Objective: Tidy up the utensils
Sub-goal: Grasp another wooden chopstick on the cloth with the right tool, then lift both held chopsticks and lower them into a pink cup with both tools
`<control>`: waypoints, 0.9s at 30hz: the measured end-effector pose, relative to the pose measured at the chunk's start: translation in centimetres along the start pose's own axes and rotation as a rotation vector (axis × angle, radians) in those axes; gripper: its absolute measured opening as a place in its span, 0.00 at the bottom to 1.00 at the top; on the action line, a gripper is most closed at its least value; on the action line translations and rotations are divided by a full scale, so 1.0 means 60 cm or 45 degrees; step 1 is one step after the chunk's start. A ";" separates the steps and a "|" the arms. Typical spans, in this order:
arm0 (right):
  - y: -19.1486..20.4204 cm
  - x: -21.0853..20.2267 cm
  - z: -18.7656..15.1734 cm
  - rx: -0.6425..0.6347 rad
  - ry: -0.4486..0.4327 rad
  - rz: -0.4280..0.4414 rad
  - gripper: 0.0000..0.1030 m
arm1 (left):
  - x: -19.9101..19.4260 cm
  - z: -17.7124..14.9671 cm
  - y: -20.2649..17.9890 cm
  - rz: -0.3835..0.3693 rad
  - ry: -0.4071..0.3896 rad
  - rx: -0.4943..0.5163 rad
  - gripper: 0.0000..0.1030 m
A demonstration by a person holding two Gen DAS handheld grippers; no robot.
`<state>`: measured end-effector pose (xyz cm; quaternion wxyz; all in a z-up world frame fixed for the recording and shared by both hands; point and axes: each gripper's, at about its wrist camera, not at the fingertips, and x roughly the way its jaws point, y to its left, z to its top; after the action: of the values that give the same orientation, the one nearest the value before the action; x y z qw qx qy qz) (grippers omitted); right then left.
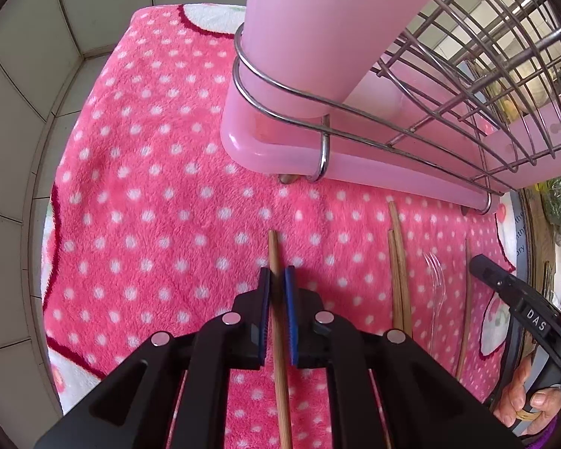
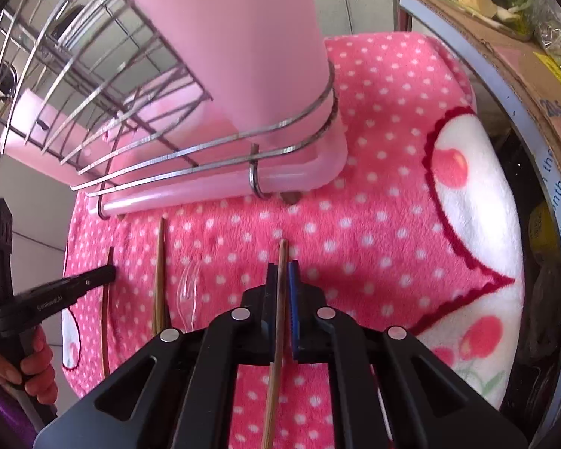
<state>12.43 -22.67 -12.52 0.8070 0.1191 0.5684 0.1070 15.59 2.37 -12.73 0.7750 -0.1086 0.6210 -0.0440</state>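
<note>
Both grippers pinch a chopstick each: left gripper [image 1: 276,280] its chopstick [image 1: 280,355], right gripper [image 2: 281,275] its own [image 2: 276,336], lower center. Light, stiff, thin; prob slippery, grip mid-shaft.

R claw [image 2: 282,275] clamps chopstick [image 2: 276,336] above blanket [image 2: 374,205].

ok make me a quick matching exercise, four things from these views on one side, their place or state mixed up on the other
Things:
1. left gripper
2. clear plastic fork
3. pink cup
4. dish rack

Place or state:
A. standing in the wire ring holder
B. lying loose on the blanket
C. metal wire, over a pink tray
D. shut on a chopstick

Pairs: 1-D, 2-B, 3-A, 4-C
</note>
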 end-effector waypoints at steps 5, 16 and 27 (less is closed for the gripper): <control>0.007 0.013 -0.001 -0.030 -0.020 -0.028 0.07 | 0.004 0.008 -0.002 0.018 0.006 -0.001 0.08; 0.000 -0.007 -0.004 0.036 -0.093 0.053 0.05 | -0.012 -0.015 0.003 -0.044 -0.066 -0.004 0.04; 0.006 -0.159 -0.044 -0.051 -0.450 0.103 0.05 | -0.151 -0.057 0.021 -0.152 -0.437 0.022 0.04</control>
<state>6.76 -25.09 -4.75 0.8915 0.1428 0.4104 0.1280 10.16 5.02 -5.10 0.8666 -0.1444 0.4715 -0.0761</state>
